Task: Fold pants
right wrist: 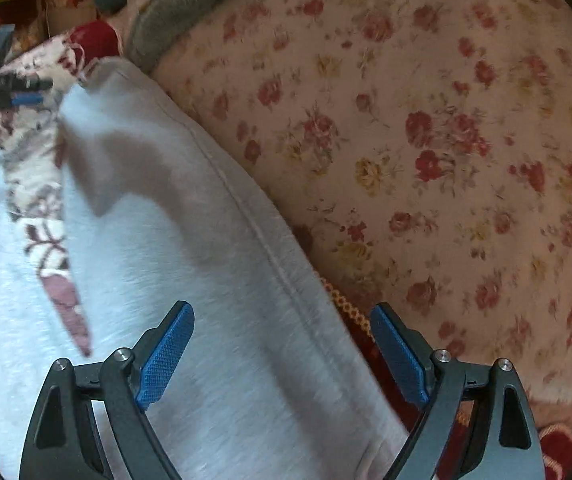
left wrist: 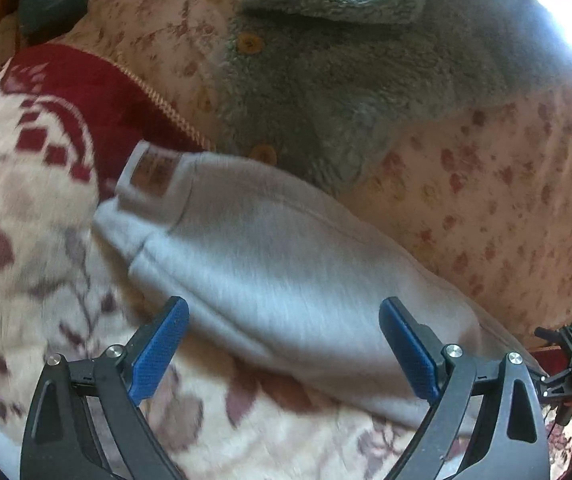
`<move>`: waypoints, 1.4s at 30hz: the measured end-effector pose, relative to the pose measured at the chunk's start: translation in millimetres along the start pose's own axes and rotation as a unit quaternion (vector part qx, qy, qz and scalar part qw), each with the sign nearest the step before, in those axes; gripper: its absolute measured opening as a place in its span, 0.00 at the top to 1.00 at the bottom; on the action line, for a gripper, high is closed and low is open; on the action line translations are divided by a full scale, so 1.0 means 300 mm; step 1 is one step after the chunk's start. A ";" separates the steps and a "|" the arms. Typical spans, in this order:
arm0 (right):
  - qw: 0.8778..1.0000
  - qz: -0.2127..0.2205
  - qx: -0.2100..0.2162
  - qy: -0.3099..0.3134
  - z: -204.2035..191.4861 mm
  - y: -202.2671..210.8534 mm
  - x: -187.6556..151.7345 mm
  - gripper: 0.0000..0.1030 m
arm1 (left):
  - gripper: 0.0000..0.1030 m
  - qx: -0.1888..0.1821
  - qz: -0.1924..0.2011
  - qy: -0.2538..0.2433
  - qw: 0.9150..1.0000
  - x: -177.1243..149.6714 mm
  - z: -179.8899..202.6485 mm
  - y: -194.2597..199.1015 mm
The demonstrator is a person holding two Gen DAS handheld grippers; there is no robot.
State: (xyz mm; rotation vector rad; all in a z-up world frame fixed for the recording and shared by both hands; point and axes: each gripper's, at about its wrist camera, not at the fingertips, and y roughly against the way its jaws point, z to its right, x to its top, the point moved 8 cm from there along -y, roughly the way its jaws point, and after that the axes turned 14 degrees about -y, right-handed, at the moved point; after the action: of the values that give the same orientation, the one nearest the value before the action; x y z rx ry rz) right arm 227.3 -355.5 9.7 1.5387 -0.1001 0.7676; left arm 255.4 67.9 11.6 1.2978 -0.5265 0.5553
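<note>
Two claws show here, and both are spread wide with nothing held between their blue pads. From the left wrist view, a blanket (left wrist: 26, 216) with red and purple flowers fills the left side. Next to it lie the grey pants (left wrist: 286, 264), stretched from the upper left down to the lower right, with a small tag (left wrist: 152, 172) at their upper left end. The left claw (left wrist: 284, 350) hangs over the pants, its jaws far apart, and I cannot tell if its pads touch the cloth. Behind the pants sits a fuzzy green coat (left wrist: 345, 80) with round buttons, lying on a pink cover (left wrist: 505, 200) with little roses. At the far right edge the right claw (left wrist: 565, 364) peeks in. From the right wrist view, the left claw (right wrist: 10, 88) is small at the far left edge. Part of the pants (right wrist: 174, 240) runs from the upper left to the bottom middle, with a seam along its right side. More grey cloth lies at the left, with a strip of blanket (right wrist: 46, 216) showing between the two. The right claw (right wrist: 282, 354) is over the pants' right edge, open wide. The rose cover (right wrist: 425, 140) fills the right side.
</note>
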 end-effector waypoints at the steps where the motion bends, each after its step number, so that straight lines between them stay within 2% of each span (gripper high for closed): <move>1: 1.000 -0.002 -0.001 0.004 0.006 -0.011 0.007 0.10 | 0.07 0.001 0.001 -0.002 1.000 0.023 -0.007 -0.012; 2: 1.000 -0.002 -0.003 0.009 0.010 -0.019 0.012 0.10 | 0.07 -0.001 0.002 -0.013 1.000 0.047 -0.012 -0.022; 4: 1.000 -0.004 -0.011 0.026 0.020 -0.036 0.026 0.10 | 0.07 -0.003 -0.005 -0.068 0.998 0.092 -0.001 -0.044; 5: 0.999 -0.005 -0.014 0.036 0.022 -0.042 0.027 0.10 | 0.07 -0.003 -0.013 -0.103 0.995 0.110 0.007 -0.057; 6: 0.998 -0.005 -0.023 0.050 0.026 -0.049 0.030 0.10 | 0.07 0.015 -0.021 -0.142 0.990 0.127 0.005 -0.070; 8: 0.997 -0.006 -0.036 0.074 0.026 -0.067 0.042 0.10 | 0.07 0.054 -0.029 -0.217 0.974 0.152 -0.002 -0.092; 10: 0.994 -0.010 -0.039 0.100 0.019 -0.089 0.051 0.10 | 0.07 0.073 -0.049 -0.289 0.953 0.162 -0.005 -0.124; 13: 0.990 -0.023 -0.045 0.134 0.004 -0.124 0.055 0.10 | 0.07 0.082 -0.068 -0.353 0.930 0.170 -0.010 -0.171; 15: 0.987 -0.040 -0.041 0.147 -0.011 -0.152 0.053 0.10 | 0.07 0.098 -0.076 -0.395 0.910 0.176 -0.017 -0.206; 18: 0.981 -0.070 -0.027 0.176 -0.045 -0.192 0.041 0.10 | 0.07 0.102 -0.085 -0.428 0.894 0.180 -0.029 -0.258; 20: 0.977 -0.088 -0.021 0.192 -0.063 -0.219 0.039 0.10 | 0.07 0.105 -0.095 -0.437 0.888 0.181 -0.048 -0.295; 22: 0.976 -0.106 -0.016 0.192 -0.075 -0.247 0.049 0.11 | 0.07 0.102 -0.103 -0.435 0.889 0.179 -0.067 -0.329; 24: 0.974 -0.126 -0.011 0.190 -0.086 -0.275 0.053 0.19 | 0.08 0.098 -0.100 -0.430 0.892 0.180 -0.074 -0.349; 25: 0.971 -0.138 -0.017 0.197 -0.090 -0.293 0.050 0.37 | 0.22 0.089 -0.099 -0.425 0.895 0.178 -0.072 -0.354; 26: 0.967 -0.145 -0.024 0.206 -0.097 -0.306 0.044 0.57 | 0.31 0.065 -0.103 -0.415 0.902 0.168 -0.067 -0.355; 27: 0.966 -0.145 -0.030 0.214 -0.103 -0.309 0.040 0.63 | 0.41 0.058 -0.100 -0.411 0.904 0.163 -0.069 -0.352; 29: 0.966 -0.140 -0.033 0.214 -0.120 -0.301 0.037 0.78 | 0.61 0.067 -0.091 -0.405 0.907 0.162 -0.081 -0.338; 30: 0.967 -0.134 -0.036 0.213 -0.122 -0.293 0.041 0.79 | 0.74 0.073 -0.087 -0.399 0.910 0.163 -0.091 -0.324; 32: 0.971 -0.118 -0.045 0.205 -0.141 -0.249 0.030 0.84 | 0.92 0.087 -0.069 -0.391 0.913 0.164 -0.101 -0.287; 33: 0.973 -0.110 -0.046 0.199 -0.145 -0.227 0.034 0.85 | 0.91 0.095 -0.059 -0.382 0.917 0.169 -0.110 -0.263; 35: 0.975 -0.097 -0.053 0.194 -0.154 -0.179 0.024 0.87 | 0.91 0.087 -0.047 -0.370 0.924 0.152 -0.110 -0.222; 37: 0.977 -0.084 -0.058 0.185 -0.173 -0.124 0.013 0.87 | 0.91 0.082 -0.048 -0.371 0.924 0.116 -0.101 -0.188; 40: 0.978 -0.070 -0.063 0.184 -0.202 -0.062 0.007 0.88 | 0.91 0.085 -0.052 -0.388 0.916 0.090 -0.066 -0.154; 42: 0.980 -0.058 -0.060 0.180 -0.234 -0.003 -0.004 0.88 | 0.91 0.081 -0.043 -0.389 0.917 0.071 -0.046 -0.111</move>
State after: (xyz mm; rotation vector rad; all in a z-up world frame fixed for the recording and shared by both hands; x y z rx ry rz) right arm 198.5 -291.7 2.8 1.2598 0.2084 0.9176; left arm 293.9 77.5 -1.8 1.6826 -1.0867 -0.0251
